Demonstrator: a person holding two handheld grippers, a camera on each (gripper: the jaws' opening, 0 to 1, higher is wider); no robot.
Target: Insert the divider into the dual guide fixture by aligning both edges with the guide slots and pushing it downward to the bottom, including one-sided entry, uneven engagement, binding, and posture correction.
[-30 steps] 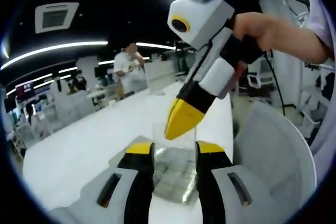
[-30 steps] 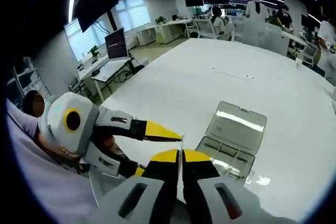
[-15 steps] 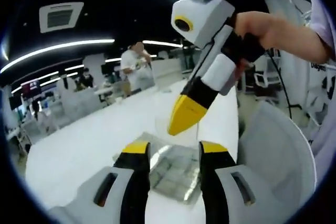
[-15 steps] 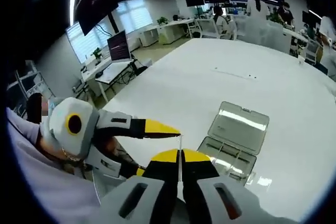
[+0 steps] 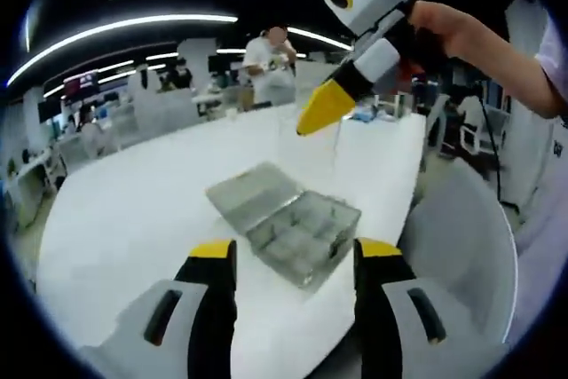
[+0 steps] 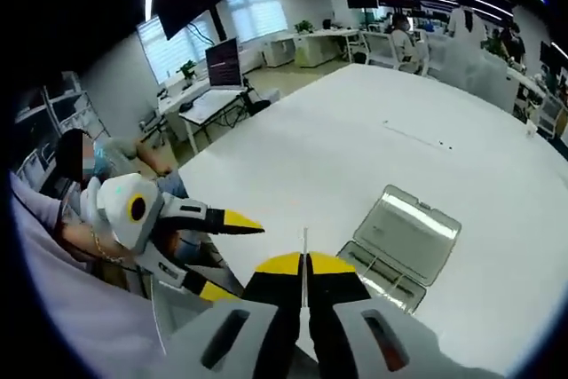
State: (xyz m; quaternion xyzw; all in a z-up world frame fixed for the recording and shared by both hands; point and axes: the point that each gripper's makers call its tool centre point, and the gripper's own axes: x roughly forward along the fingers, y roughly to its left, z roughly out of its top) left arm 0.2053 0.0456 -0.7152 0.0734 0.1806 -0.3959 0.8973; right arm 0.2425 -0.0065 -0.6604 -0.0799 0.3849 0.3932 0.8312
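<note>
Here, largest first.
Desk (image 5: 133, 210): a broad white top; it carries the fixture near its near right edge, within reach of both hands.
Fixture (image 5: 297, 230): a clear compartment box resting flat on the desk with its lid (image 5: 253, 193) swung open to the far left, so the slotted compartments face up for entry from above. In the right gripper view the same box (image 6: 382, 274) lies to the right of the tongs, its lid (image 6: 415, 230) thrown back on the far side.
Right tongs (image 5: 321, 106): held high above the fixture's far side, yellow tips pointing down and clamped on the divider.
Left tongs (image 5: 294, 256): jaws spread apart, gripping nothing, low at the near side of the fixture; likely waiting to steady the box or correct a tilt.
Divider (image 6: 304, 259): a thin clear sheet, seen edge-on as a pale line rising between the pinched jaws; in the left gripper view its pane (image 5: 309, 146) hangs faintly below the tips, in the air and apart from the fixture.
Stage: by my judgement, carry and alignment; no edge has entered a slot yet.
</note>
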